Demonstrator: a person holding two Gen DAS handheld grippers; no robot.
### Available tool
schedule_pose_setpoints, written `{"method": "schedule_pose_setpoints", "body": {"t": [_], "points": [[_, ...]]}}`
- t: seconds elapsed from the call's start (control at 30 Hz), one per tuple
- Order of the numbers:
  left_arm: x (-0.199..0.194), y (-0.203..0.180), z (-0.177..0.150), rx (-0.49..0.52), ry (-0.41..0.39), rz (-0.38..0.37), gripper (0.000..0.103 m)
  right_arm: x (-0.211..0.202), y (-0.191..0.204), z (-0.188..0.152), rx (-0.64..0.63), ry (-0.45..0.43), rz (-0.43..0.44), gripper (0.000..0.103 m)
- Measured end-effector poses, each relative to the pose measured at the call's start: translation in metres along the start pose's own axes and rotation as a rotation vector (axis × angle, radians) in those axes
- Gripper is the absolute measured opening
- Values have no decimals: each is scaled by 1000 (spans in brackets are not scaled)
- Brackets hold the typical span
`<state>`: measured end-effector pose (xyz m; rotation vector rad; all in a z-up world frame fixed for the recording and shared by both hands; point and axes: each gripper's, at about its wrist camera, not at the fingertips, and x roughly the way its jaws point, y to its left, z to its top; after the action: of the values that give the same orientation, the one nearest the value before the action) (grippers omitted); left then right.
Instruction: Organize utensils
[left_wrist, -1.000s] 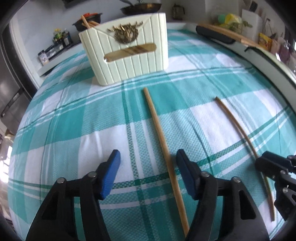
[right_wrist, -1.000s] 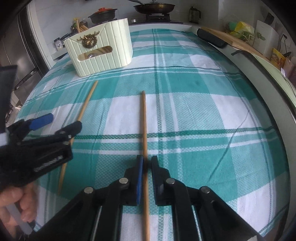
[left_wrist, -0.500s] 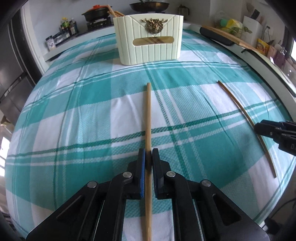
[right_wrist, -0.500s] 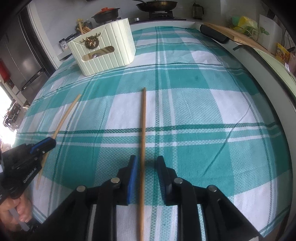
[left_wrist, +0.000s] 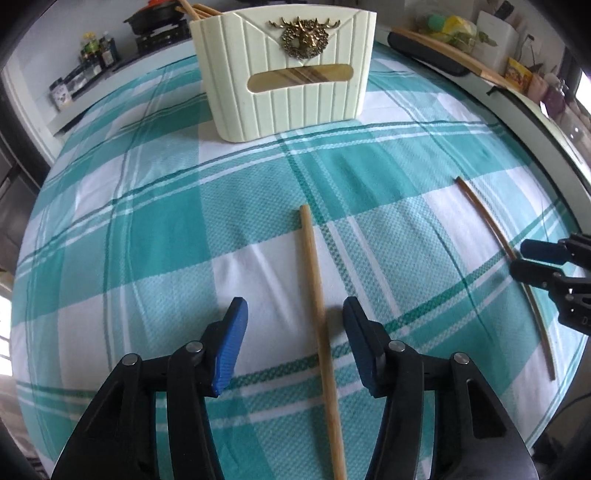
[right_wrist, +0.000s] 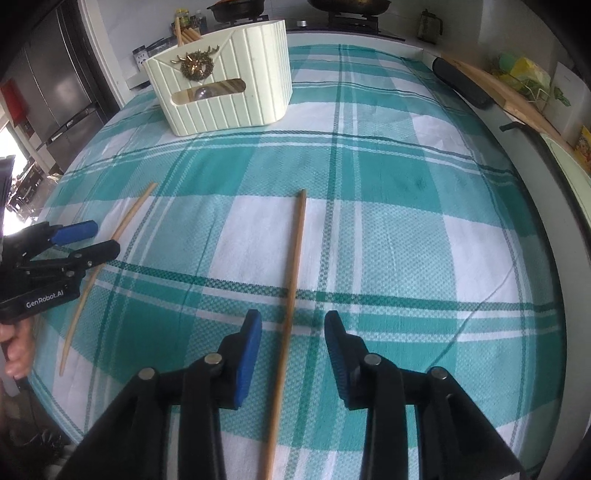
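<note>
Both tools (left_wrist: 294, 345) (right_wrist: 293, 360) reopened, chopsticks (left_wrist: 320, 332) (right_wrist: 288, 317) released

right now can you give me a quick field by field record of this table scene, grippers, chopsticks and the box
left gripper: open, jaws on either side of the light chopstick, not closed on it
right gripper: open, jaws on either side of the dark chopstick, not closed on it
chopsticks: both lie flat on the checked tablecloth, apart from each other
box: cream, ribbed, upright at the far end, gold deer badge on its front
box contents: wooden sticks poke out of the top
still to do: both loose chopsticks are outside the box
</note>
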<state>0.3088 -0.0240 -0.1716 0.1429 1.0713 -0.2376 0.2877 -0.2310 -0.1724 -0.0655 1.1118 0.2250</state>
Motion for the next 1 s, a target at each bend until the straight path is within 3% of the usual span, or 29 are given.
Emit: {"method": "schedule_pose_setpoints", "body": {"t": [0.13,0.3,0.37,0.43,0.77,1.0], "points": [[9,-1,20,30,24,-14,41,16,4,21,-40,24,5,33],[17,-4,38,47,38,-26,8,32,11,51,-74,21,-2,20],[20,-3,42,32,33,-34,6,38,10,63,-73,18,-5,9],[21,0,44,11,23,-44,5,43,7,71,-56,17,9,6],[-8,26,44,-86,-72,-74,5,24,2,76,10,-78,104,6],[-44,28,44,-99,-169,-37,5,-11,11,78,-1,-166,130,6]]}}
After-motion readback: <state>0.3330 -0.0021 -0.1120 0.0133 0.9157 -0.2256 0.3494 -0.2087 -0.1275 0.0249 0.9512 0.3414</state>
